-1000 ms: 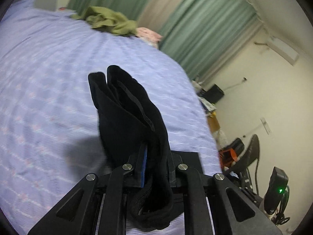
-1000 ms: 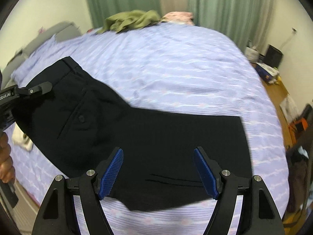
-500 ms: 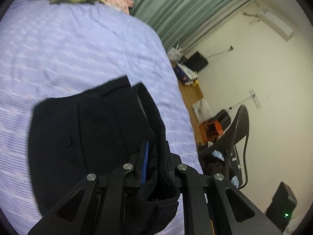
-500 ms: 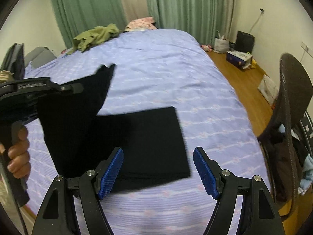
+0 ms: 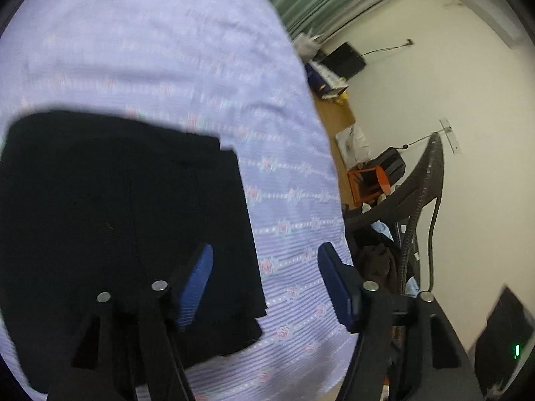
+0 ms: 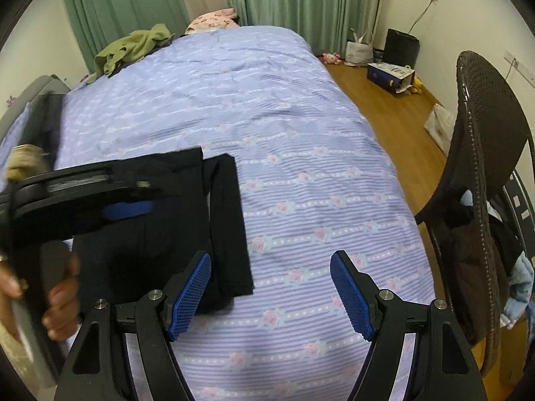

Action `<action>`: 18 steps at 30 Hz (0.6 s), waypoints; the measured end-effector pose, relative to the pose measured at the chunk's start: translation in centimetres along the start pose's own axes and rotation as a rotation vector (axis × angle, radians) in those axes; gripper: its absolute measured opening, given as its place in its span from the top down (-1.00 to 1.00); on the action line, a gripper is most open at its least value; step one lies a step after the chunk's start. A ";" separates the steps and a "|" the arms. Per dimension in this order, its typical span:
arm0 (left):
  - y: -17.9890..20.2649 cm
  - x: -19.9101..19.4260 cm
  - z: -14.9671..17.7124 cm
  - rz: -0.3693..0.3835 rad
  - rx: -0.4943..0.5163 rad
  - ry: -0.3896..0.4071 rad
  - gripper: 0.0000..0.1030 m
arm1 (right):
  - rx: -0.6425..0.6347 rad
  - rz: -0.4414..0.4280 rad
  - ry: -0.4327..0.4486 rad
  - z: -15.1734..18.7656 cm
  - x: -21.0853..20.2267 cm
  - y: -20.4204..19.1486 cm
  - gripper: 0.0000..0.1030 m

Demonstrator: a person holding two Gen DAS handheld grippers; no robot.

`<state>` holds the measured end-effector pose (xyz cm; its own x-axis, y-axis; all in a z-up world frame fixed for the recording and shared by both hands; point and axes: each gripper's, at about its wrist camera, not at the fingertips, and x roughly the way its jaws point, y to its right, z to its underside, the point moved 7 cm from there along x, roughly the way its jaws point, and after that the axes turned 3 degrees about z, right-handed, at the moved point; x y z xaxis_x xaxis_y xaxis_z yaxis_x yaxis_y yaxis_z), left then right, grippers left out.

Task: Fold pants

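The black pants [image 5: 117,227] lie folded in a flat stack on the lilac flowered bedspread [image 5: 160,53]. They also show in the right wrist view [image 6: 227,220], at the left. My left gripper [image 5: 264,287] is open and empty, over the stack's right edge. It also appears from the side in the right wrist view [image 6: 127,200], above the pants. My right gripper [image 6: 271,297] is open and empty, above the bedspread [image 6: 267,107] just right of the stack.
A green garment [image 6: 133,46] and a pink pillow [image 6: 214,20] lie at the bed's far end. A dark wicker chair [image 6: 485,153] with clothes stands close on the right. Boxes and bags [image 6: 391,73] sit on the wooden floor by the wall.
My left gripper carried the pants' waist end over onto the lower part, then opened and let go. The pants now lie folded. My right gripper stayed open.
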<state>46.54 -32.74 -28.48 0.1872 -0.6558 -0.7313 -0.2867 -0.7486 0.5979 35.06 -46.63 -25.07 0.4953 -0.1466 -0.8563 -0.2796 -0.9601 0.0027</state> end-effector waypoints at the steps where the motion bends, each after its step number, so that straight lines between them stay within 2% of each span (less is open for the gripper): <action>1: -0.3 -0.8 -0.3 -0.027 0.015 0.019 -0.42 | 0.007 -0.008 0.006 -0.3 0.0 0.0 -0.45; 4: -2.8 -3.8 -0.2 -0.140 0.051 0.063 -0.47 | 0.012 -0.071 0.010 -0.9 0.6 -1.3 -0.45; 6: -5.8 -5.6 0.4 -0.267 0.070 0.076 -0.47 | 0.004 -0.126 0.003 -1.3 1.5 -2.6 -0.45; 9: -11.2 -7.3 2.0 -0.442 0.074 0.057 -0.47 | -0.018 -0.213 -0.031 -1.7 4.1 -5.0 -0.45; 10: -12.7 -7.4 2.5 -0.480 0.065 0.046 -0.47 | -0.028 -0.232 -0.050 -1.8 5.2 -5.8 -0.45; 12: -15.6 -7.6 3.2 -0.534 0.034 0.030 -0.47 | -0.045 -0.241 -0.080 -2.0 7.3 -7.1 -0.43; 14: -17.5 -7.3 3.7 -0.543 0.003 0.024 -0.47 | -0.056 -0.254 -0.098 -2.1 9.1 -8.1 -0.41; 18: -19.4 -6.4 4.1 -0.545 -0.020 0.013 -0.47 | -0.055 -0.283 -0.147 -2.4 12.5 -9.6 -0.19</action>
<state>47.01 -13.61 -36.74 0.3153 -0.1732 -0.9330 -0.1269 -0.9821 0.1395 45.88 -39.77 -34.59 0.4221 0.1601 -0.8923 -0.1008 -0.9699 -0.2218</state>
